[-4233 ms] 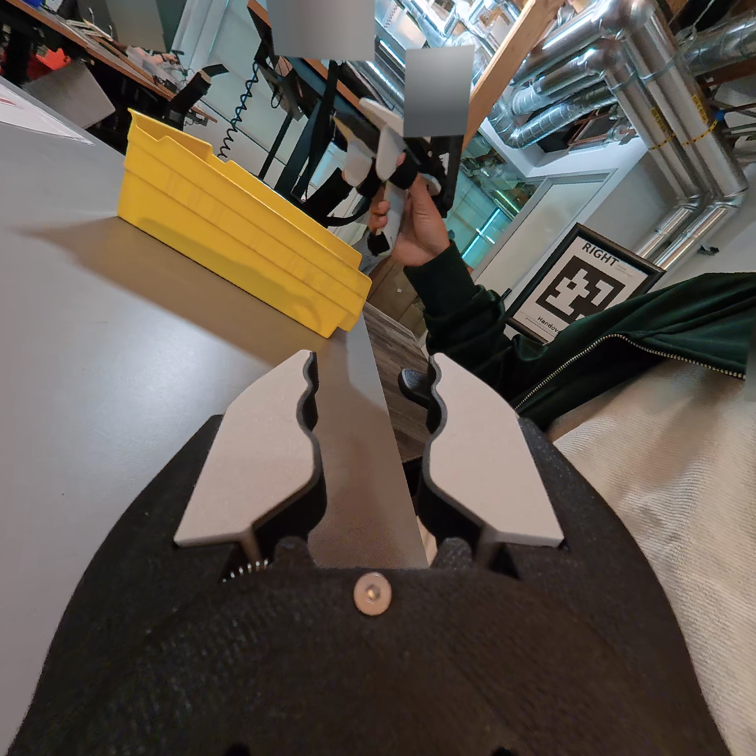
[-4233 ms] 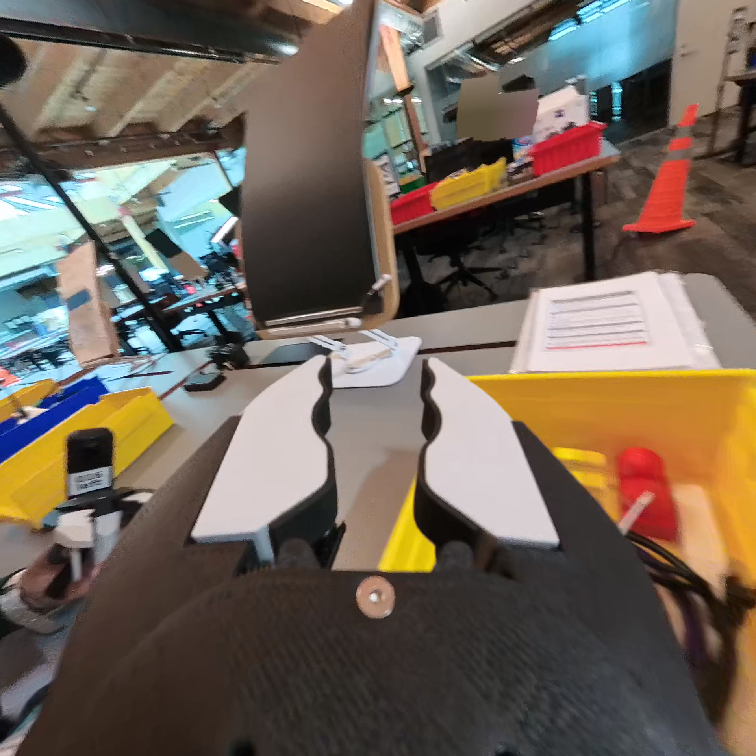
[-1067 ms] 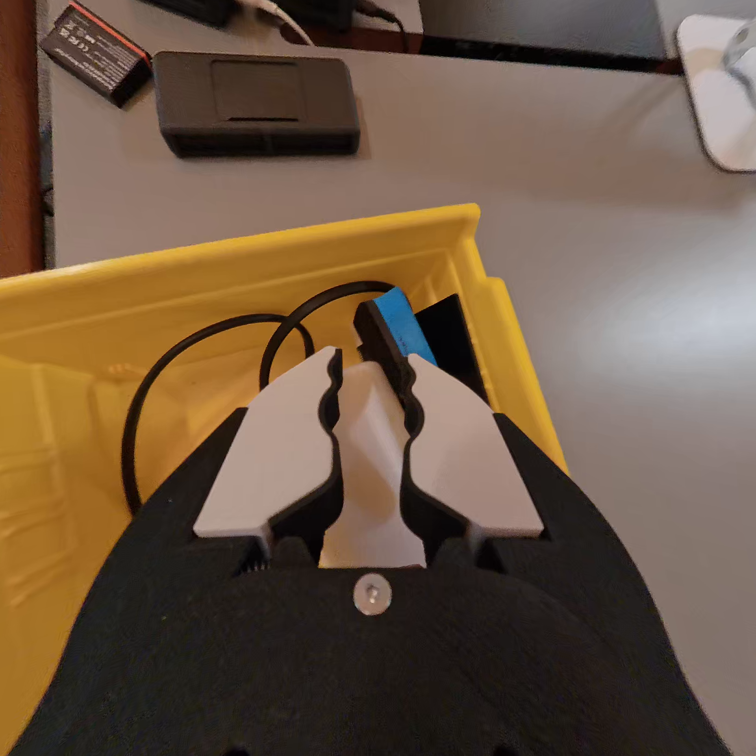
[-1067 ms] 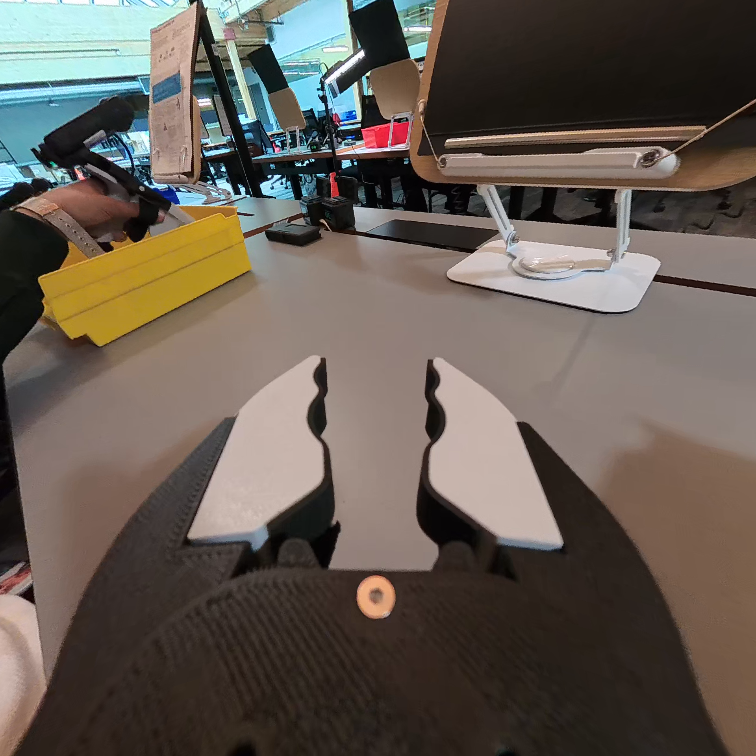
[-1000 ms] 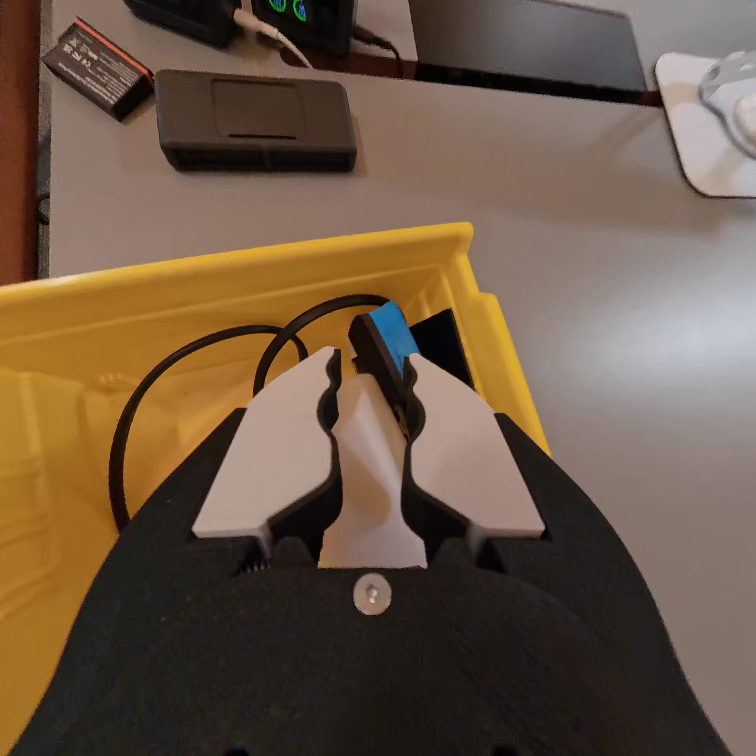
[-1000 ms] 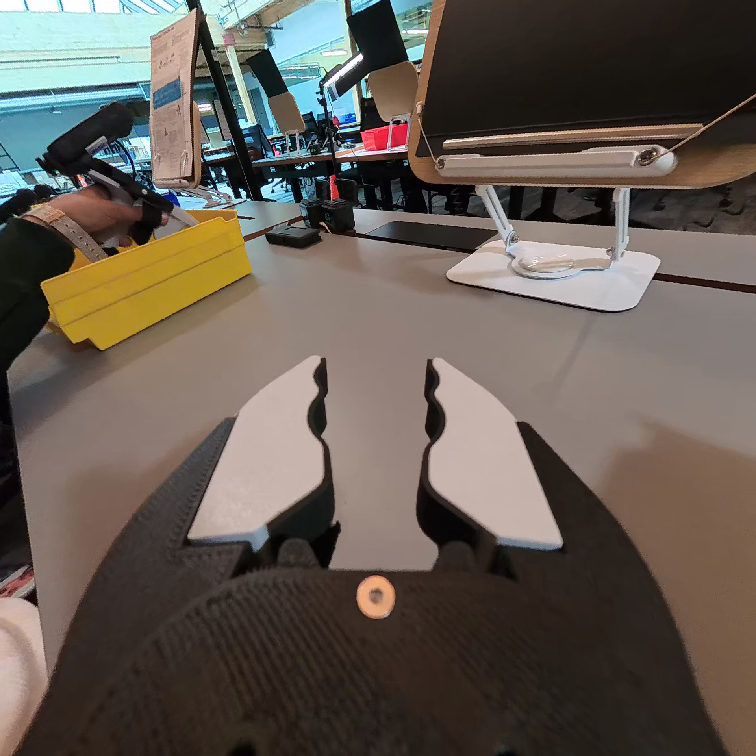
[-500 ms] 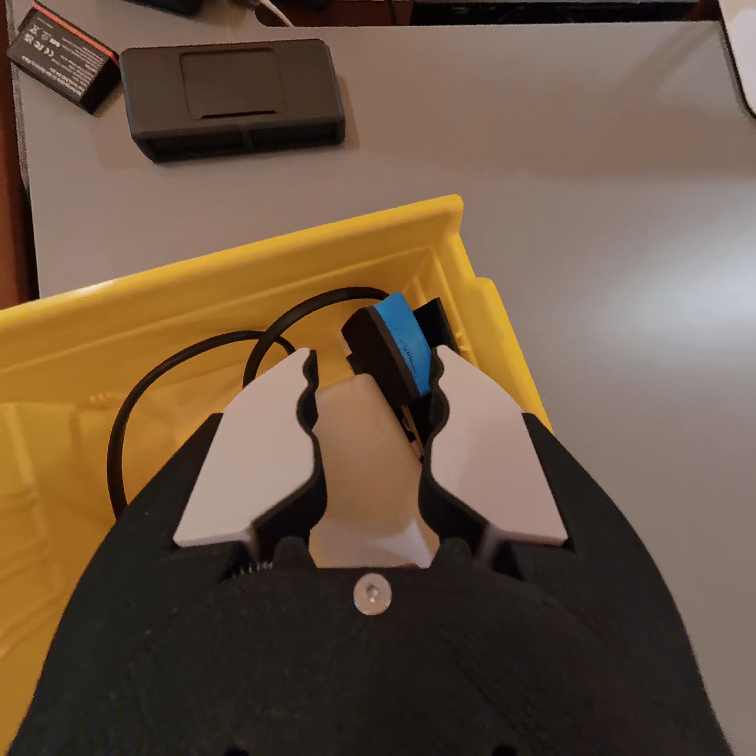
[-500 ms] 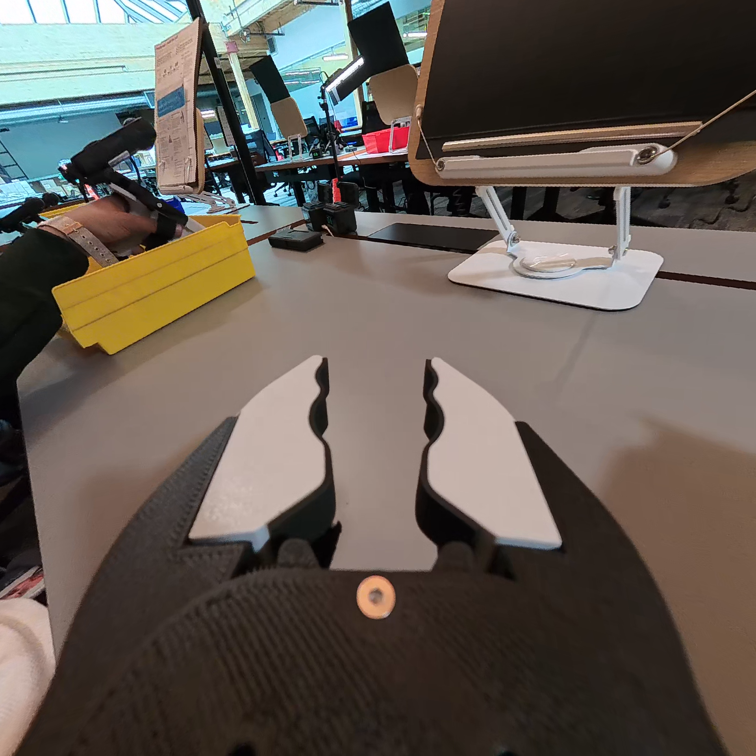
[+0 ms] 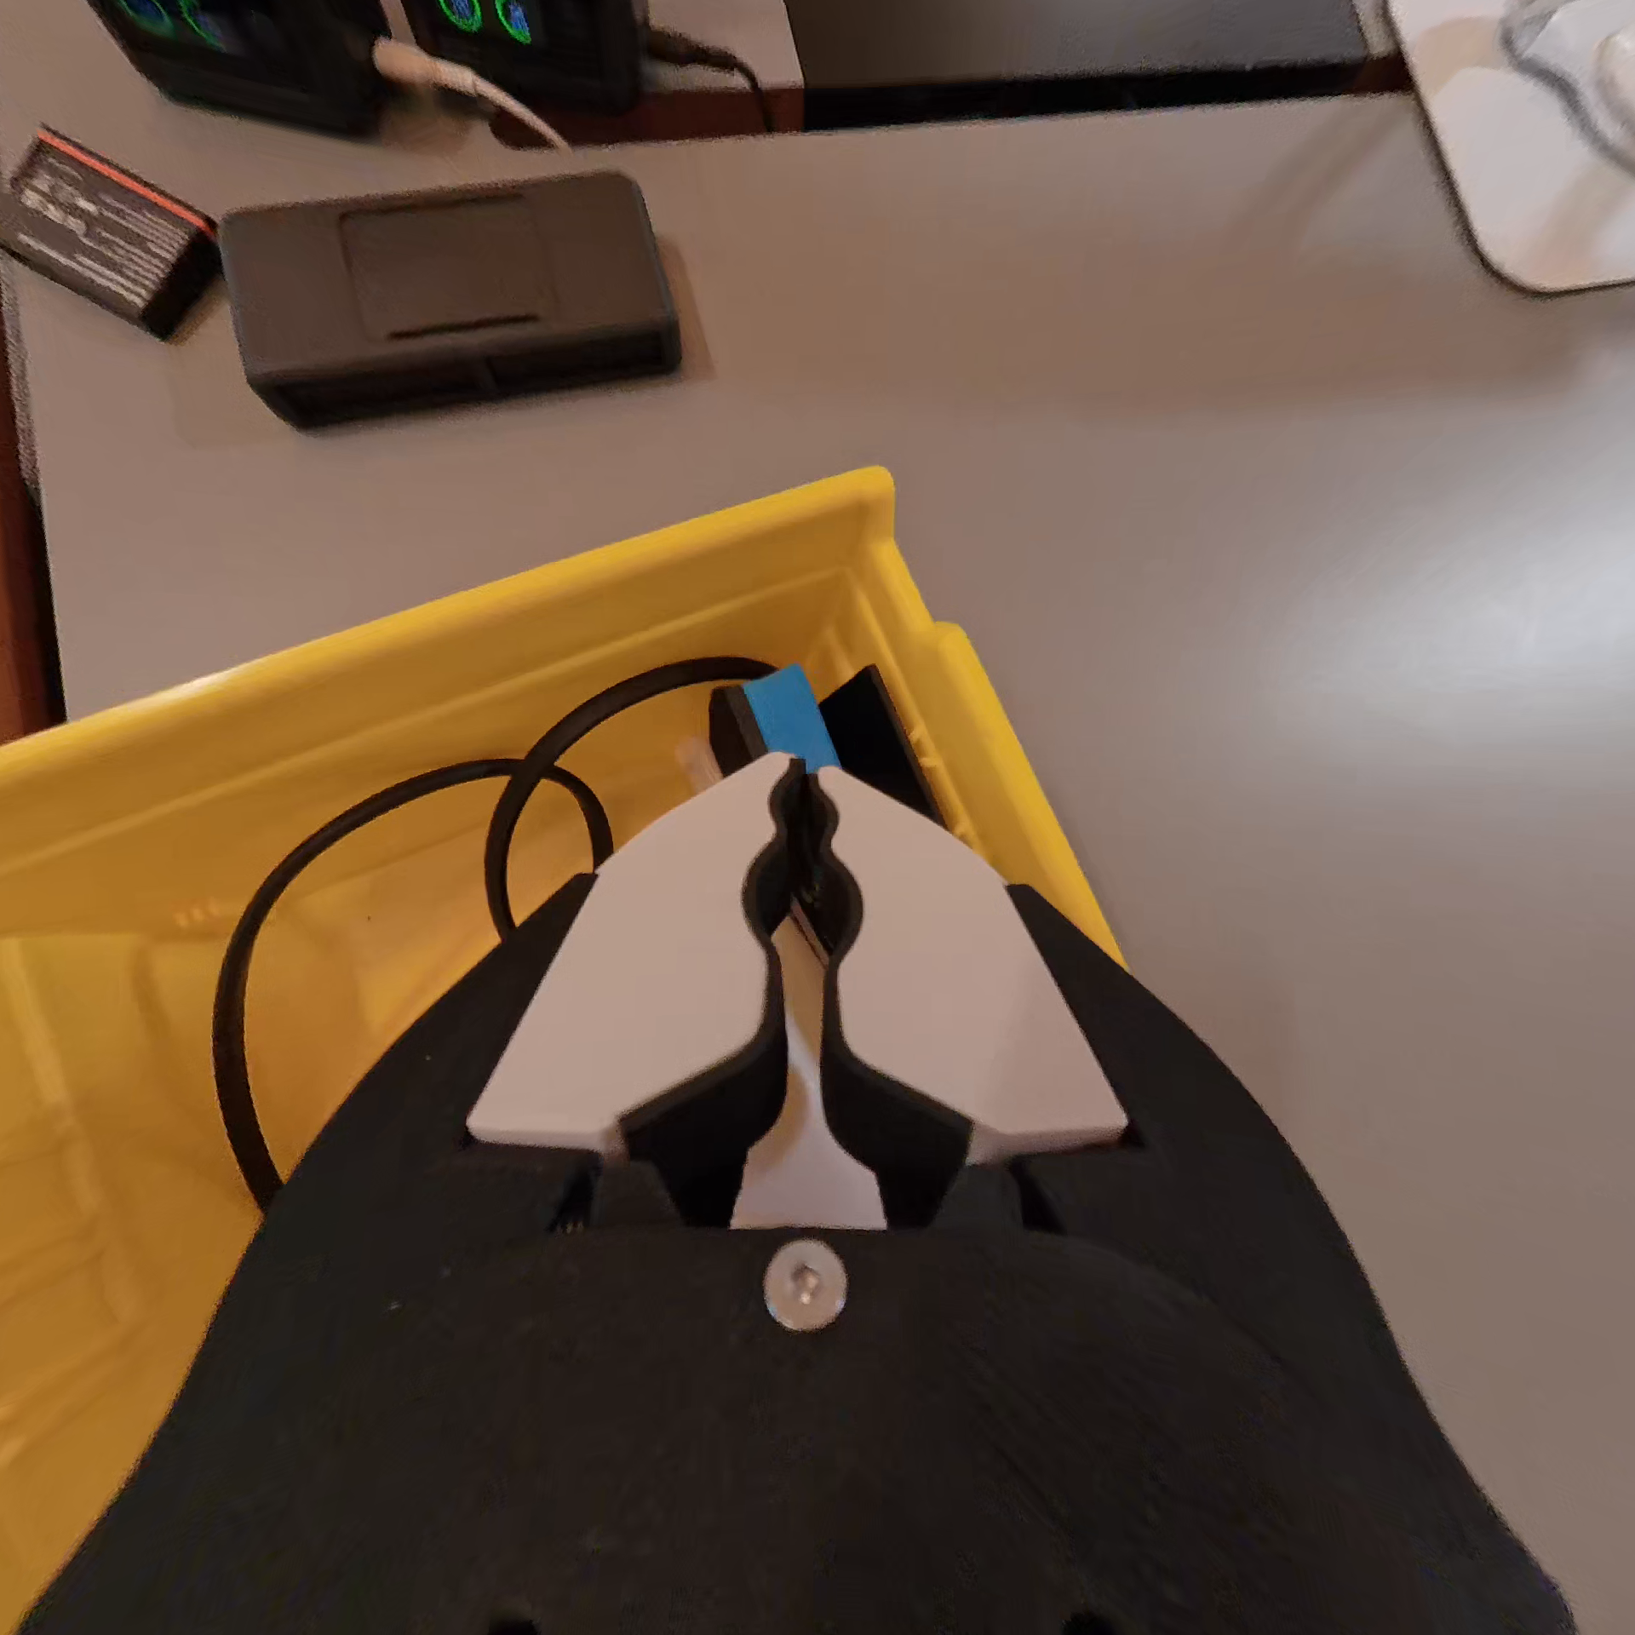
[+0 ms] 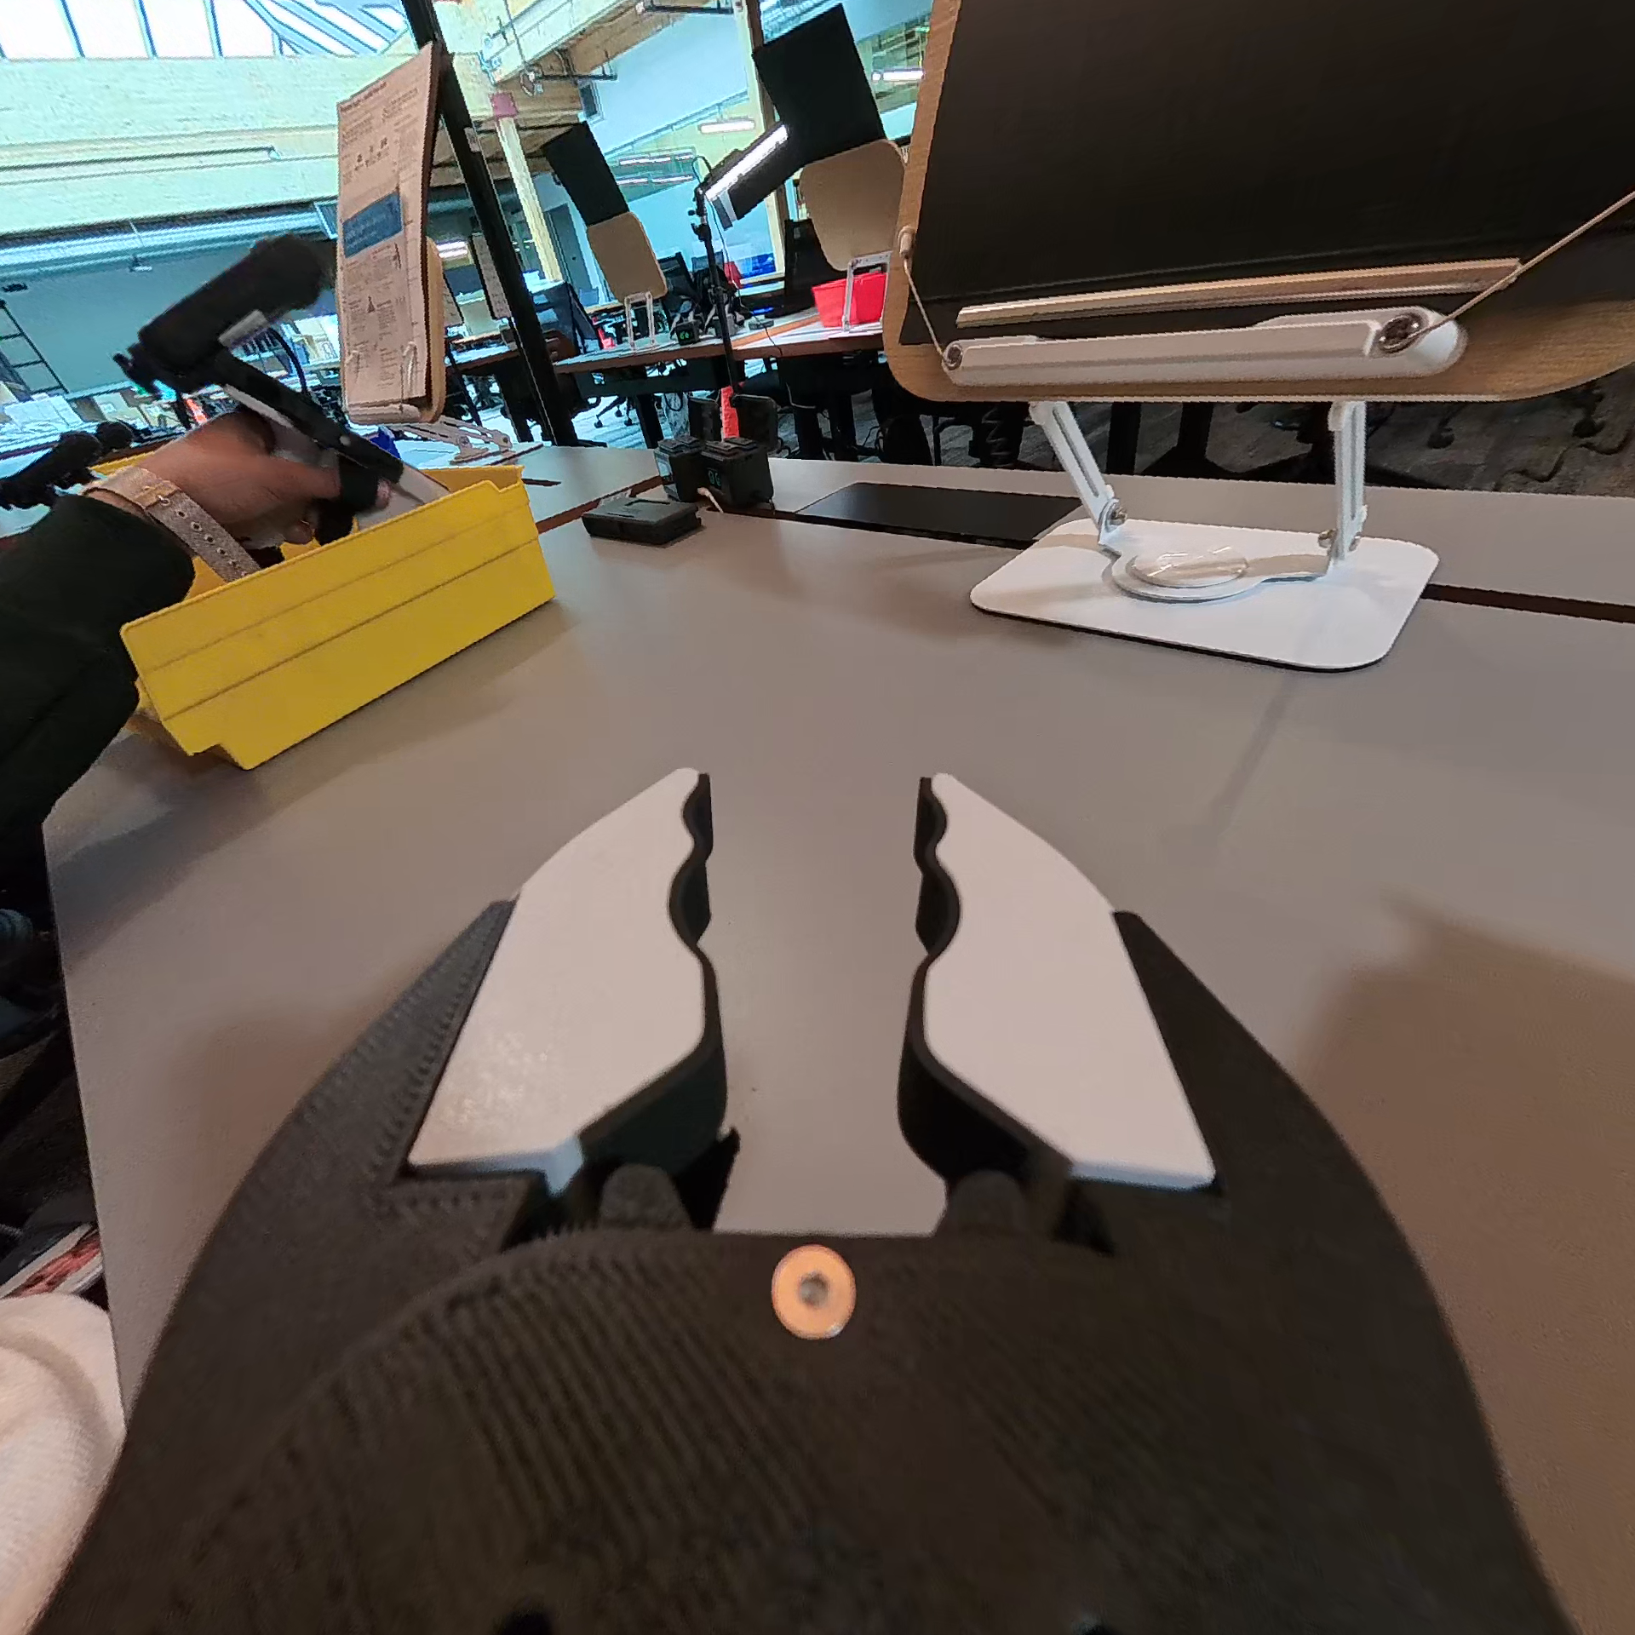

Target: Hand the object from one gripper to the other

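Note:
A black object with a blue tape band (image 9: 783, 717) lies in the far right corner of the yellow bin (image 9: 442, 637), next to a looped black cable (image 9: 354, 832). My left gripper (image 9: 801, 771) is inside the bin, shut on the near end of this object. A white piece (image 9: 801, 1115) shows under the fingers. My right gripper (image 10: 814, 787) is open and empty, low over the grey table, well apart from the bin (image 10: 354, 619). The left gripper (image 10: 354, 478), held in a hand, also shows in the right wrist view.
Beyond the bin lie a black box (image 9: 442, 292), a battery pack (image 9: 97, 239) and chargers with lit displays (image 9: 354, 53). A white laptop stand (image 10: 1221, 602) stands at the back right. A black pad (image 10: 929, 513) lies behind it. The grey table (image 10: 796, 690) spans between the grippers. The gap from one gripper's tips to the other's is roughly 50 centimetres. It is some 30 centimetres from my left tips to the battery pack (image 9: 97, 239).
My left gripper's jaws have closed from open onto the black blue-taped object in the bin. The right gripper has stayed open and nearly still.

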Demonstrator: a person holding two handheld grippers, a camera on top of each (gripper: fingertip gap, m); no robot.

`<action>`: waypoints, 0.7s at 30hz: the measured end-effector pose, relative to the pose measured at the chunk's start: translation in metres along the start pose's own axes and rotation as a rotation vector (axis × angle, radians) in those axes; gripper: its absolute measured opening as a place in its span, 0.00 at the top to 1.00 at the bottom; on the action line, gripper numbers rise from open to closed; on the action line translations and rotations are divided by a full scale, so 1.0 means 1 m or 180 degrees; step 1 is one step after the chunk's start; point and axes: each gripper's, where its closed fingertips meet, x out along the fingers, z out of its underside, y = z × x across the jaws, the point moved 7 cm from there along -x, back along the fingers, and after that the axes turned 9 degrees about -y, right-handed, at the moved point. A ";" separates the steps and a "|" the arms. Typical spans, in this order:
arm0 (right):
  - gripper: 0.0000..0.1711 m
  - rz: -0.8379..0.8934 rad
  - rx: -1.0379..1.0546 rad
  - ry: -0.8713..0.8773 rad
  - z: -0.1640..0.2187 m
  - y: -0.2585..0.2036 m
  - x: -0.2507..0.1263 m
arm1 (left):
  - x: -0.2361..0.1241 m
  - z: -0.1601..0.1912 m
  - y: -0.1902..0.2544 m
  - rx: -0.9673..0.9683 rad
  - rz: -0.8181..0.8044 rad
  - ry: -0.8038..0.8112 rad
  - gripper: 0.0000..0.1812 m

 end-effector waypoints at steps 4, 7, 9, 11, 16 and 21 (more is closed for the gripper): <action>0.74 0.0000 0.0015 0.0008 0.000 0.001 0.000 | -0.010 -0.002 -0.002 -0.0025 -0.0014 0.0139 1.00; 0.74 -0.0012 0.0038 0.0010 0.000 0.001 0.000 | -0.012 -0.004 -0.004 -0.0087 -0.0015 0.0238 0.93; 0.74 -0.0014 0.0038 0.0014 0.000 0.001 0.000 | -0.007 -0.005 -0.004 -0.0140 0.0069 0.0274 0.84; 0.74 -0.0015 0.0035 0.0020 -0.001 0.001 -0.001 | 0.000 -0.006 -0.006 -0.0162 0.0077 0.0205 0.82; 0.74 -0.0014 0.0048 0.0025 -0.001 0.002 -0.002 | 0.009 -0.004 -0.010 -0.0122 -0.0079 -0.0013 0.80; 0.74 -0.0034 0.0095 0.0030 0.000 0.003 -0.001 | 0.010 0.000 -0.008 -0.0061 -0.0187 -0.0254 0.75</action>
